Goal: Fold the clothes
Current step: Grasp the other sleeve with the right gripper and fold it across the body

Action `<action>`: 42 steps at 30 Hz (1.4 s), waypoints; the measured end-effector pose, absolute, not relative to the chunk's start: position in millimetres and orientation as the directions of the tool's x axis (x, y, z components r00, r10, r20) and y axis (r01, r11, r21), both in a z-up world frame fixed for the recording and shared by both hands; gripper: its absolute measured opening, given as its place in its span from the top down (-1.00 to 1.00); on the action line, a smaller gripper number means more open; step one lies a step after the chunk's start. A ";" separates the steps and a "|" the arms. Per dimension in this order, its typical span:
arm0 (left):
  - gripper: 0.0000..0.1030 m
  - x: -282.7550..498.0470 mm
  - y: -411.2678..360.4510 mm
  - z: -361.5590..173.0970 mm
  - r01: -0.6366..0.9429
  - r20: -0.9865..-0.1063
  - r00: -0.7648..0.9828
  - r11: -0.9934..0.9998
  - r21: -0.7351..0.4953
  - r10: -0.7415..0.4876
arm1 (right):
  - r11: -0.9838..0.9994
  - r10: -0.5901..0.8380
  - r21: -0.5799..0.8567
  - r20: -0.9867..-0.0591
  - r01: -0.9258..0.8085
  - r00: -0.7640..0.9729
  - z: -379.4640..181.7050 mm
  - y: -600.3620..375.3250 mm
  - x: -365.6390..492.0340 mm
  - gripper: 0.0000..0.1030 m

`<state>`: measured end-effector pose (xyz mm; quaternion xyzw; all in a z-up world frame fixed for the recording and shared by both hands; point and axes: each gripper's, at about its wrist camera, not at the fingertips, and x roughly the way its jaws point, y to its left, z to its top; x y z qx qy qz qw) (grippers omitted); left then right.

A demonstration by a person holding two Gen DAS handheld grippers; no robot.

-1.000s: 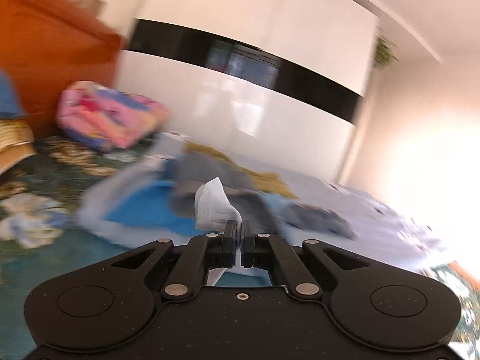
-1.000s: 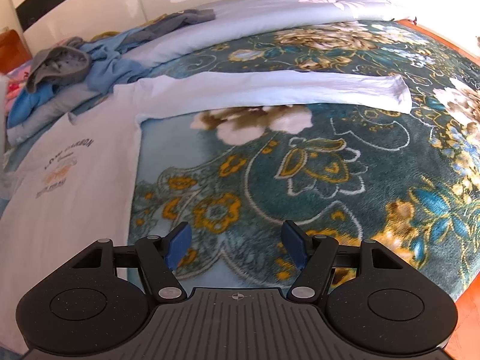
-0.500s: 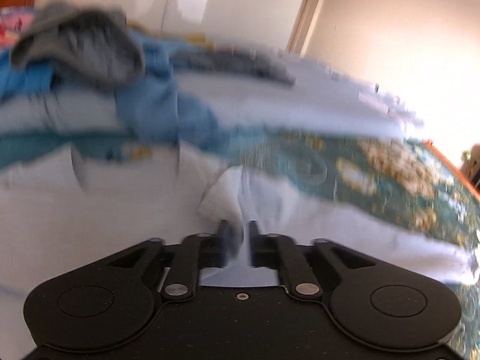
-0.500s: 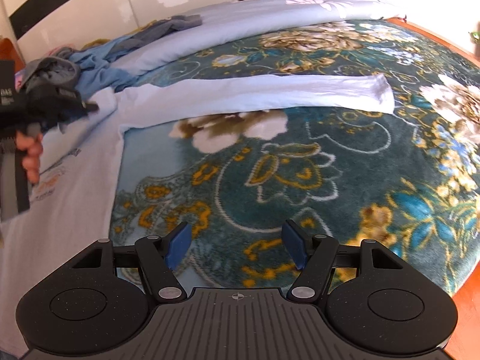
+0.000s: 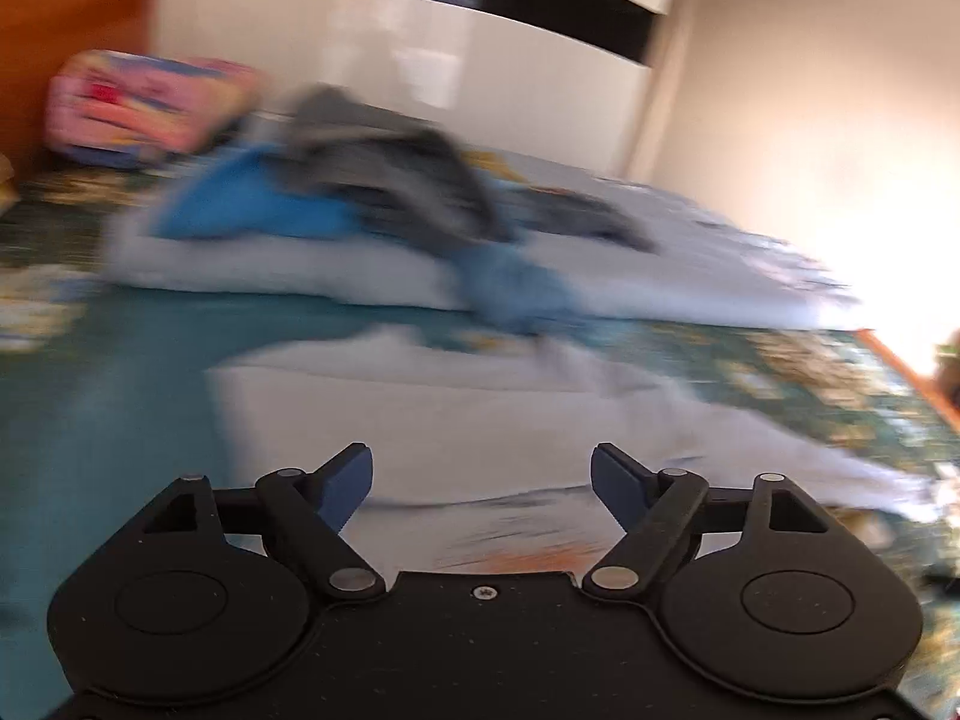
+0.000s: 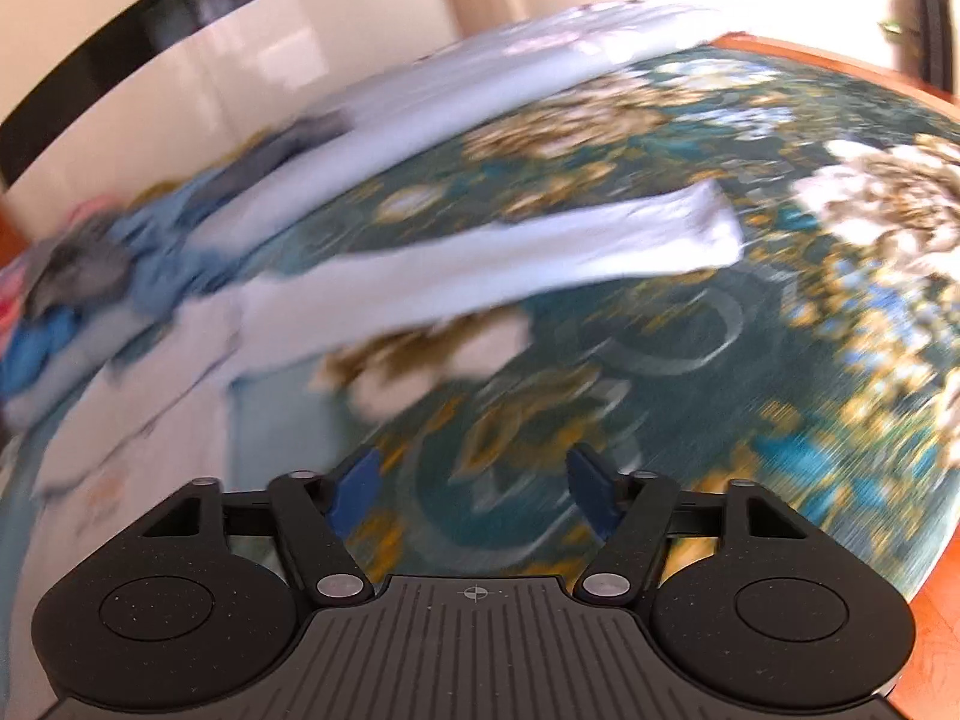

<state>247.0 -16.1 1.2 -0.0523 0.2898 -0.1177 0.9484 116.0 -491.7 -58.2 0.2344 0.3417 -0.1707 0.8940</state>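
Left wrist view, near: the left hand-held gripper (image 5: pixel 482 480) has its jaws spread wide with nothing between them — they have just been opening, and the white cloth they pinched a moment ago is out of their grasp.
Under it: the shirt (image 5: pixel 480 420), white with an orange print just ahead of the jaws, lies flat on the bed (image 5: pixel 90 372); I judge it was let go so the cloth could settle flat.
Beyond the shirt: a pile (image 5: pixel 360 180) of blue and grey clothes sits on a pale folded quilt (image 5: pixel 270 264), apart from the shirt — probably waiting their turn.
Far: a pink bundle (image 5: pixel 150 102) by the orange headboard, then the white wardrobe (image 5: pixel 390 60) with its black band.
Right wrist view, near: the right hand-held gripper (image 6: pixel 474 489) is open too, its jaws having just widened further, nothing between them; it hangs over bare floral bedspread, beside the shirt's body at the left.
Middle: the sleeve (image 6: pixel 510 264) stretches straight out across the bedspread, away from the body — laid out, I judge, so it can be folded in.
Step in hand: likely a fresh grip on the sleeve end or hem; the blur makes exact edges hard to place.
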 end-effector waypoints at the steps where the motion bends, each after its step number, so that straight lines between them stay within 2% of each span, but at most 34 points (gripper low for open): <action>1: -0.56 241.0 0.7 0.9 0.149 -0.546 0.813 0.979 -0.137 -0.201 | 0.815 -0.172 0.301 -0.690 0.495 0.703 -57.4 -505.2 119.6 -0.56; 7: -0.64 218.5 88.7 -10.6 -0.155 -0.629 0.777 0.977 -0.149 0.027 | 0.610 -0.287 0.395 -0.698 0.687 0.656 -69.4 -591.7 139.3 -0.56; 8: -0.63 218.4 99.5 -13.4 -0.211 -0.655 0.753 0.965 -0.155 0.059 | 0.562 -0.283 0.423 -0.710 0.711 0.645 -75.8 -602.8 141.8 -0.48; 11: -0.63 216.3 119.2 -13.6 -0.301 -0.675 0.733 0.932 -0.203 0.089 | 0.463 -0.297 0.486 -0.703 0.741 0.646 -87.2 -618.7 144.7 -0.48; 14: -0.63 223.3 118.2 -12.8 -0.313 -0.679 0.729 0.925 -0.217 0.088 | 0.469 -0.314 0.498 -0.678 0.729 0.665 -88.3 -622.7 152.5 0.11; 16: -0.63 228.5 111.0 -12.8 -0.296 -0.683 0.727 0.931 -0.213 0.075 | 0.445 -0.304 0.529 -0.669 0.723 0.678 -93.6 -626.3 156.2 0.31; 18: -0.63 233.6 101.4 -13.8 -0.265 -0.680 0.731 0.941 -0.211 0.053 | 0.426 -0.309 0.548 -0.659 0.720 0.685 -97.3 -629.8 157.0 0.80; 19: -0.64 236.6 96.6 -15.6 -0.247 -0.677 0.734 0.946 -0.208 0.043 | 0.411 -0.306 0.563 -0.655 0.717 0.691 -98.3 -631.7 156.1 0.86; 21: -0.64 237.2 91.0 -16.9 -0.214 -0.670 0.741 0.958 -0.189 0.033 | 0.407 -0.306 0.585 -0.636 0.702 0.708 -92.8 -629.8 154.5 0.90; 24: -0.64 234.1 91.3 -23.4 -0.201 -0.670 0.741 0.966 -0.166 0.039 | 0.502 -0.303 0.542 -0.620 0.674 0.724 -68.6 -615.0 166.6 0.90; 30: -0.64 223.5 109.8 -35.9 -0.243 -0.690 0.724 0.941 -0.234 0.015 | 0.717 -0.224 0.466 -0.550 0.518 0.805 -7.2 -550.7 219.3 0.90; 36: -0.64 211.1 132.4 -37.1 -0.268 -0.684 0.729 0.927 -0.264 0.016 | 0.853 -0.002 0.451 -0.500 0.263 0.866 27.3 -443.1 295.4 0.90; 42: -0.64 197.2 157.4 -36.7 -0.314 -0.683 0.729 0.906 -0.286 0.037 | 0.878 0.248 0.478 -0.508 0.031 0.825 16.3 -320.6 353.0 0.90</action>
